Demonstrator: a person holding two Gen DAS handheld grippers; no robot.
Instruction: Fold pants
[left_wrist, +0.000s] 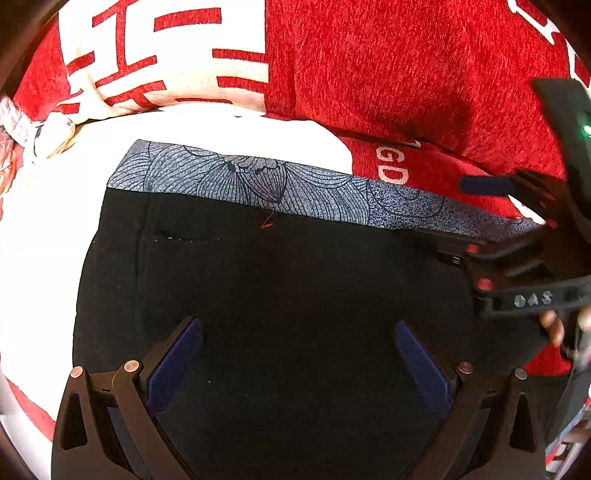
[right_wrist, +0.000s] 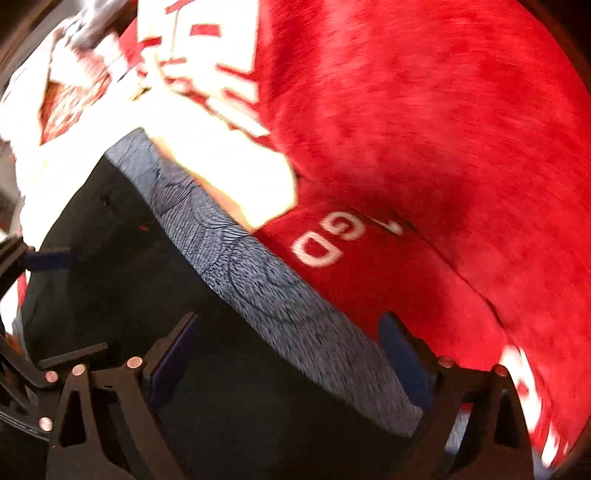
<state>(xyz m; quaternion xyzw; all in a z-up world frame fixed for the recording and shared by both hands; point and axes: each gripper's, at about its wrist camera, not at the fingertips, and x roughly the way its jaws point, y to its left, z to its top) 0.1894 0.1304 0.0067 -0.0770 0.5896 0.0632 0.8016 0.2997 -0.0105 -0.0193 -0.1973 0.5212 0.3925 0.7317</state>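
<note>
Red blanket (left_wrist: 406, 74) with white lettering and white blocks covers the whole background in both views; white "GD" letters (right_wrist: 325, 243) sit on it just past the waistband. On top of it lie the black pants (left_wrist: 277, 295), spread flat, filling the lower centre of the left wrist view and the lower left of the right wrist view. Their waistband (left_wrist: 280, 184) is a grey-blue strip with a dark line-drawn flower print, running across the far edge of the pants; in the right wrist view the same strip (right_wrist: 258, 280) cuts diagonally from upper left to lower right. A white patch of cloth (left_wrist: 221, 129) lies just beyond the waistband, touching it. Small red thread (left_wrist: 266, 223) on the black fabric right below the waistband. Left gripper (left_wrist: 297, 365) hangs over the black fabric, jaws spread wide, nothing between the blue pads. Right gripper (right_wrist: 291, 365) also stands wide apart, straddling the waistband's end, with the strip passing between the pads, not clamped. In the left wrist view the right gripper (left_wrist: 491, 214) shows at the right edge, at the waistband's right end. Right wrist view is motion-blurred, so fine contact there can't be judged.
</note>
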